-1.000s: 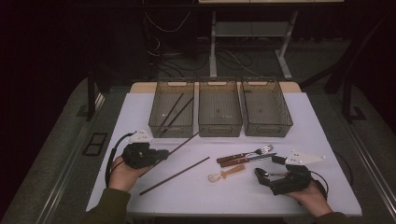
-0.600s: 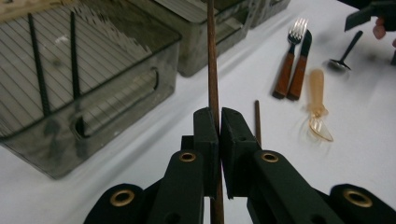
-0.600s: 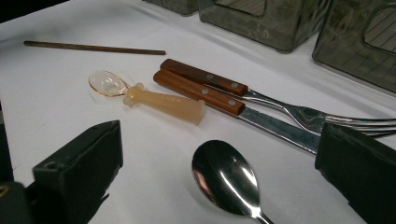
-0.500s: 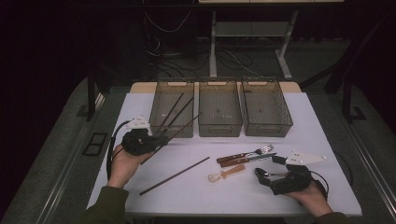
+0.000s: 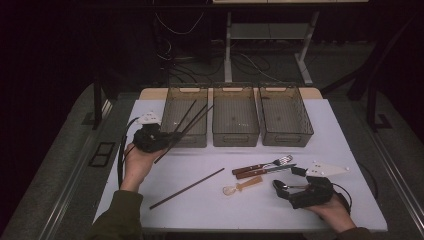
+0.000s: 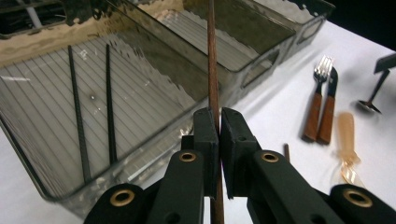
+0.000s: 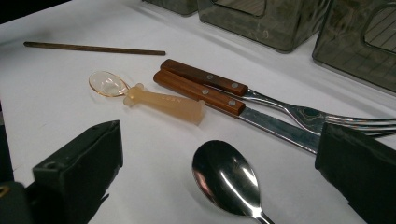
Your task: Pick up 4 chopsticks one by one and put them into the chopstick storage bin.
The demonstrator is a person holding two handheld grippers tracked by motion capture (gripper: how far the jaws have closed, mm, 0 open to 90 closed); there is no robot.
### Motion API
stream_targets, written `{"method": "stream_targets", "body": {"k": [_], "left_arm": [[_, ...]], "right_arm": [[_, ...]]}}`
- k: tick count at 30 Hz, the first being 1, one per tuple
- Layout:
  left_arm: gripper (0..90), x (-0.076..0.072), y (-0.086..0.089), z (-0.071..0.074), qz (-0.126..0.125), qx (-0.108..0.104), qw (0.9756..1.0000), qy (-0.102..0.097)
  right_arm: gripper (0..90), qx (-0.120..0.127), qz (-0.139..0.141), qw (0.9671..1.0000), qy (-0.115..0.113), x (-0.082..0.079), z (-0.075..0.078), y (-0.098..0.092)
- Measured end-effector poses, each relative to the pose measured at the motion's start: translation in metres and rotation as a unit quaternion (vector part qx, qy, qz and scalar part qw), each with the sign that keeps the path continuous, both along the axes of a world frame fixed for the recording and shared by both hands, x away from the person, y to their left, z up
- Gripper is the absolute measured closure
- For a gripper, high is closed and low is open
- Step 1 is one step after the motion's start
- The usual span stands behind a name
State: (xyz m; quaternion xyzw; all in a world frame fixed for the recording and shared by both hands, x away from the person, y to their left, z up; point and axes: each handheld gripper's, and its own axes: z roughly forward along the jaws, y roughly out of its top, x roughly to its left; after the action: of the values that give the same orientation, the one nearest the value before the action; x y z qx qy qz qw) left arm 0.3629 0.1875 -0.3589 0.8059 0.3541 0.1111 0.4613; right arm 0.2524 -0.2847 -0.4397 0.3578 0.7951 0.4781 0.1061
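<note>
My left gripper [image 5: 171, 137] [image 6: 218, 115] is shut on a brown chopstick [image 5: 194, 121] [image 6: 213, 65], held above the table with its far end over the left bin [image 5: 185, 137] [image 6: 154, 60]. Two black chopsticks [image 6: 93, 116] lie inside that bin. A second brown chopstick [image 5: 187, 188] [image 7: 93, 48] lies on the white table. My right gripper [image 5: 288, 180] [image 7: 219, 140] rests open on the table at the front right. A metal spoon [image 5: 281, 186] [image 7: 226, 179] lies between its jaws, untouched.
A wood-handled fork [image 5: 260, 165] [image 7: 210, 80] and knife [image 5: 265, 172] [image 7: 205, 95] lie side by side mid-table. An amber plastic spoon [image 5: 242, 186] [image 7: 154, 99] sits in front of them. The middle bin [image 5: 235, 135] and right bin [image 5: 285, 137] stand along the back.
My left gripper has risen and moved away toward the left bin, carrying the brown chopstick with it. The right gripper has kept still.
</note>
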Motion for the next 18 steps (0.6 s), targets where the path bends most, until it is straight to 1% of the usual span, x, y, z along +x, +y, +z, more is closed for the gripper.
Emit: {"method": "stream_targets", "body": {"k": [4, 10, 14, 18], "left_arm": [[85.4, 0.01, -0.002, 0.002, 0.01, 0.001, 0.9999, -0.005], [85.4, 0.024, -0.005, 0.005, 0.031, -0.007, 0.9994, -0.013], [85.4, 0.035, -0.007, 0.006, 0.042, 0.0, 0.999, -0.016], [85.4, 0.045, -0.008, 0.007, 0.055, 0.0, 0.9983, -0.018]], "right_arm": [[1.1, 0.002, -0.001, 1.0, -0.001, 0.0, 0.0, -0.002], [1.1, 0.002, -0.001, 1.0, -0.001, -0.001, 0.001, -0.002], [1.1, 0.001, 0.0, 1.0, -0.002, -0.001, 0.001, -0.001], [1.1, 0.002, -0.002, 1.0, -0.001, -0.001, 0.001, -0.002]]}}
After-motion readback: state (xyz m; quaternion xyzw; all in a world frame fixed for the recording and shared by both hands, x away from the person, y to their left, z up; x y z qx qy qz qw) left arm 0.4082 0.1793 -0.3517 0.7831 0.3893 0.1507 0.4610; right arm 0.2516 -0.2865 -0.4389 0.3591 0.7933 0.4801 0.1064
